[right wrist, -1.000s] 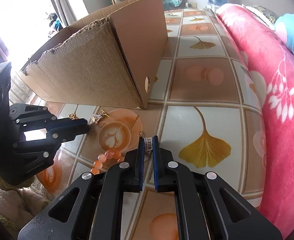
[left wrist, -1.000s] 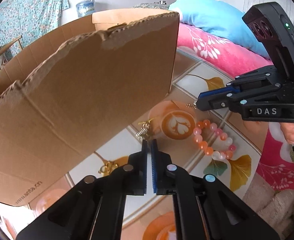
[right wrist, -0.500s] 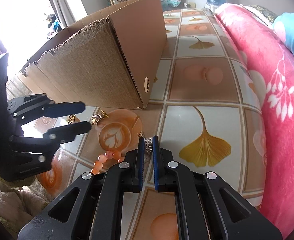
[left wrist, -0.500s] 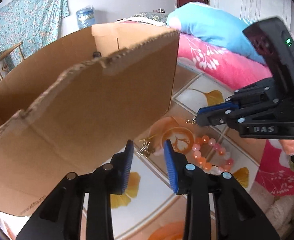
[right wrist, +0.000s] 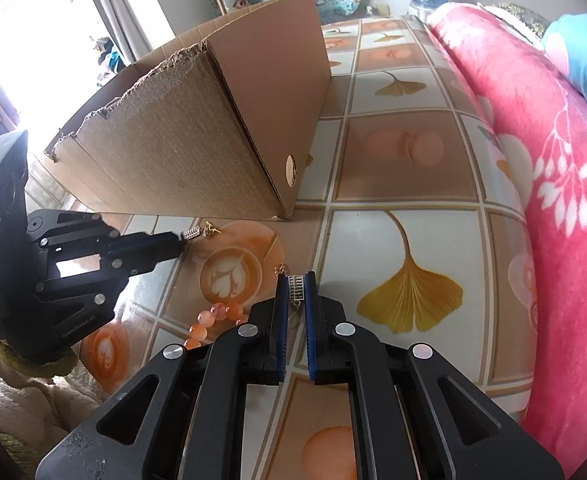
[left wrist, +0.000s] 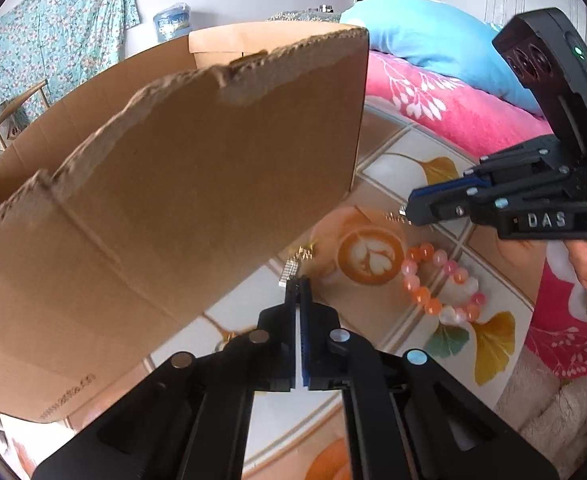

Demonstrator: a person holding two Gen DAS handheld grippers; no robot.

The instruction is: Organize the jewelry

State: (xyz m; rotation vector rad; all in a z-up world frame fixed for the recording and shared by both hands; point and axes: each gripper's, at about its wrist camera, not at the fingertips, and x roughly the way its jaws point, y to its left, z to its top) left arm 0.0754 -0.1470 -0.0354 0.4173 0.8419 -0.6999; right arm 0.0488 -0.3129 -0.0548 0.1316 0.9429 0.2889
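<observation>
Early stage, I'd judge. My left hand-held gripper has just been closing and now pinches a small silver crystal earring at its very tips; the gold hook end sticks out past the pads, toward the foot of the cardboard box. Looks barely lifted off the table, if at all, hard to tell.

My right hand-held gripper is clamped on the matching earring, silver bar sitting between the blue pads, small gold loop poking out ahead. So both earrings of the pair are gripped, one per side.

Not yet in the box: neither earring. Box stands open-topped just behind the jewelry, torn upper rim, inside mostly hidden from both views, so I cannot say what is already in there.

Left on the table: the bead bracelet, orange, pink and white, lying by the latte-art print, near both grippers, untouched. Also a small gold piece close to the box foot, half hidden behind my left fingers; cannot tell what it is.

Remaining, as I read it: carry both earrings over the rim, drop them, come back for the bracelet and gold piece. Thin grip on the left earring, slip risk.
</observation>
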